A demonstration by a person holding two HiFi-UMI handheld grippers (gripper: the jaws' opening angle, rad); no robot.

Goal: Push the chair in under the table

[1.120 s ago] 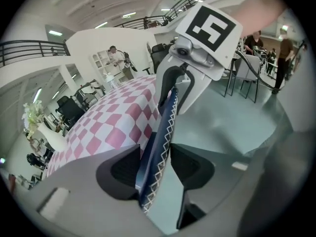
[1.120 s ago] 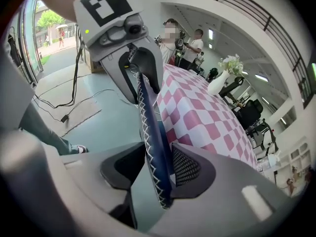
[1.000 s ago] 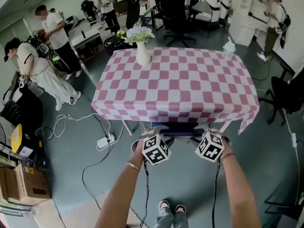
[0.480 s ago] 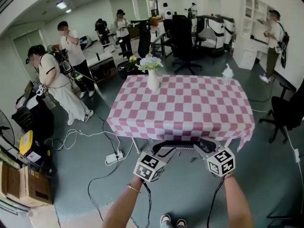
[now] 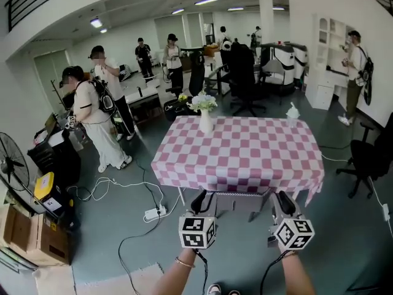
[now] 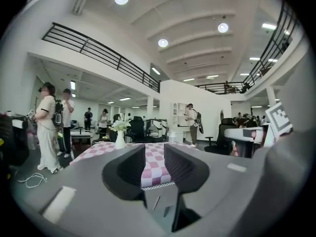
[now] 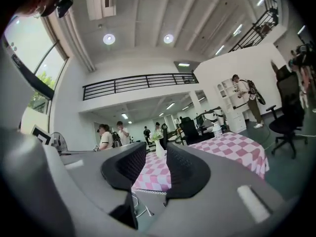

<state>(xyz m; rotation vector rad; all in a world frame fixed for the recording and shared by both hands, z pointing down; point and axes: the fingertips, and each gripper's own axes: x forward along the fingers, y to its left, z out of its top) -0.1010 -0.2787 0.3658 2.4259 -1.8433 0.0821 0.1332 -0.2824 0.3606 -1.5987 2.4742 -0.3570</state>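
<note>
Now the pink-checked tabletop (image 5: 245, 152) covers most of the chair (image 5: 239, 201), tucked under its near edge, and the left gripper (image 5: 198, 201) and right gripper (image 5: 284, 204) have lifted clear, jaws part-open and empty, the left's just narrowed, so the push looks finished.

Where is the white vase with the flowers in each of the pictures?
Head view: the vase stands just above the middle, at the far left of the tablecloth.
Left gripper view: the vase is left of the middle, small, at the tablecloth's left end.
Right gripper view: the vase is near the middle, slightly low.
Shared landmark: the pink-and-white checked tablecloth under it shows in every view.
</note>
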